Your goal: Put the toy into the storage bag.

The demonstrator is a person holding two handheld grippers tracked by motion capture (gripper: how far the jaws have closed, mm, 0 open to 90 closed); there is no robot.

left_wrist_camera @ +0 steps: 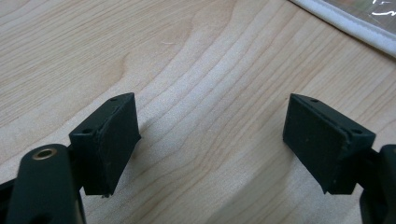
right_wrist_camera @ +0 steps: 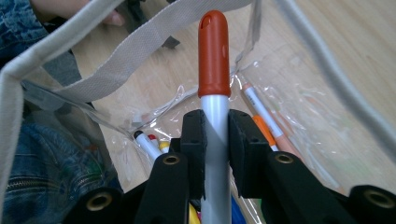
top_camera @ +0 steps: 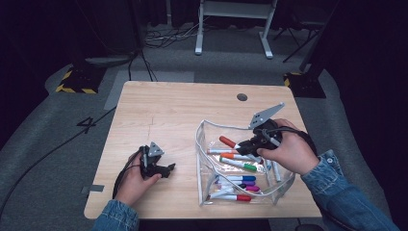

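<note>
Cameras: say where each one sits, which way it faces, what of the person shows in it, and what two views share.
High view: above the person's side, facing forward and down at the table; forearms, both hands, left gripper, right gripper.
Left gripper view: on the left gripper, facing bare wood; open jaws.
Right gripper view: on the right gripper, facing into the pouch; jaws shut on the red marker.
Shared: high and right gripper views show the red marker and pouch.
</note>
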